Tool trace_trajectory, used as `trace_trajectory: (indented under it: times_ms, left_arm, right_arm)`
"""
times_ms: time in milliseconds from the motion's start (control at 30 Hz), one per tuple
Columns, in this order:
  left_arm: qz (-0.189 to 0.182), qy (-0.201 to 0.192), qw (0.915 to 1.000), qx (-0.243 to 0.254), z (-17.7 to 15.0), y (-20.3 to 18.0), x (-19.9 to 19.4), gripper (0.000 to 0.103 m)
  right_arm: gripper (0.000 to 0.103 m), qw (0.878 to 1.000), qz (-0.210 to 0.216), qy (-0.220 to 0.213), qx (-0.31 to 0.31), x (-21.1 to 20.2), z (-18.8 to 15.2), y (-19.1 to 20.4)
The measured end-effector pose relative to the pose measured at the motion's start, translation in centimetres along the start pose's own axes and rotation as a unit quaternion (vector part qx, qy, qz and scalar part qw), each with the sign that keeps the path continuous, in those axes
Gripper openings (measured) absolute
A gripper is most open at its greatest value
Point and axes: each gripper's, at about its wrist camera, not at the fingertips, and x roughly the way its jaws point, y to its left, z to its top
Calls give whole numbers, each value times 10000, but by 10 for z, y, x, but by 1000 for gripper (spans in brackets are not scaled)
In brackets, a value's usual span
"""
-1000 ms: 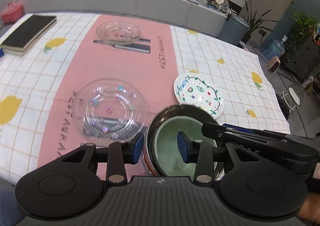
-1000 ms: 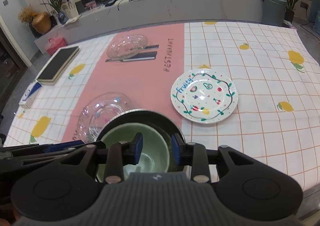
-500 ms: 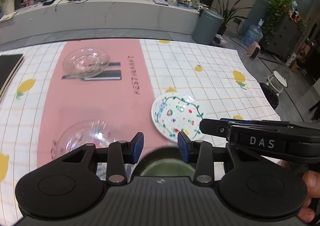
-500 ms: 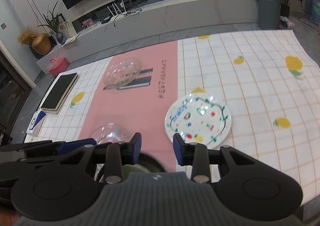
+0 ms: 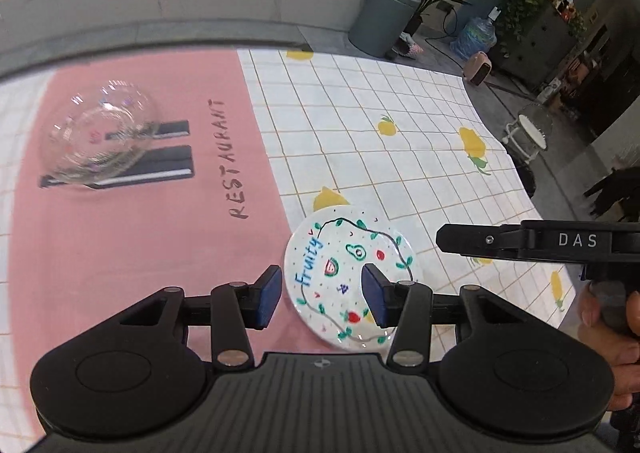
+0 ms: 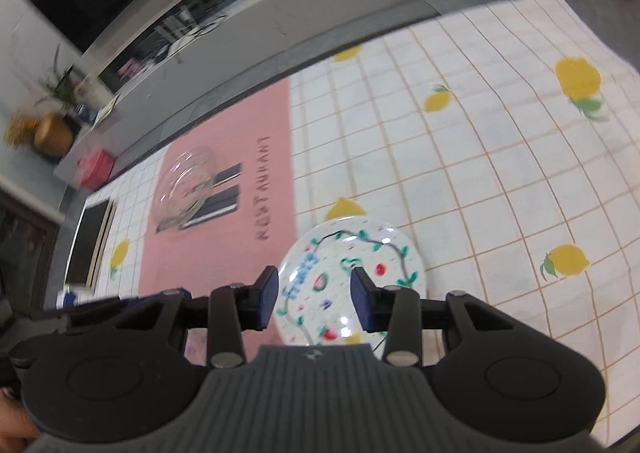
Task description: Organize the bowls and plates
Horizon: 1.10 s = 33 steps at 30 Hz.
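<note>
White plate (image 5: pixel 352 277) w/ blue "Fruity" script, fruit doodles, green vine ring, flat on bench (image 5: pixel 360 133) at pink/checked border. Left claw (image 5: pixel 322 295) & right claw (image 6: pixel 314 303) over it, both opening, nothing gripped. Clear glass bowl (image 5: pixel 100 137) far-left, prob. tilted, blurry.

Even, fairly bright indoor light; shadows are soft. The left wrist view is mostly sharp, though the clear glass bowl (image 5: pixel 100 135) smears slightly. The right wrist view is motion-blurred throughout, with glare spots on the white fruit-painted round plate (image 6: pixel 352 277). Fisheye bends the edges.
</note>
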Motion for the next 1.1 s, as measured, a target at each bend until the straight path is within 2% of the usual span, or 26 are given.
trace_trajectory:
  times_ms: [167,367,433,467,667,800,900,967,1033,1100]
  left_arm:
    - [-318,145,9986,-404,1,19,34,54]
    - [-544,393,9963,-544,1,28,50,54]
    - [-628,466,9946,-683,-1,34,54,54]
    - [-644,496,9939,-745,0,36,56,53]
    - [-808,664,9881,-1132,-6,51,66,52]
    - [-1032,617,9829,-1393,-6,58,67,52]
    - [-1217,725,9781,-1526,-6,63,73,52]
    - [-1295,787,9750,-1628,-6,67,77,48]
    - [-1379,823,9717,-1733,-6,72,80,48]
    - [-1451,880,9692,-1782,-5,74,84,45]
  right_arm:
    - [40,9999,-152,68,30,18,2,-17]
    - [40,9994,-330,96,38,35,4,-40]
    - [47,9994,-316,29,128,37,5,-51]
    - [47,9993,-307,74,218,39,6,-57]
    - [42,9939,202,526,951,54,2,-94]
    - [36,9899,453,732,1128,61,-1,-102]
    - [32,9884,565,810,1151,65,-3,-104]
    - [31,9870,670,842,1190,66,-3,-106]
    - [25,9843,818,939,1249,69,-4,-109]
    - [25,9802,1024,1046,1333,72,-5,-115]
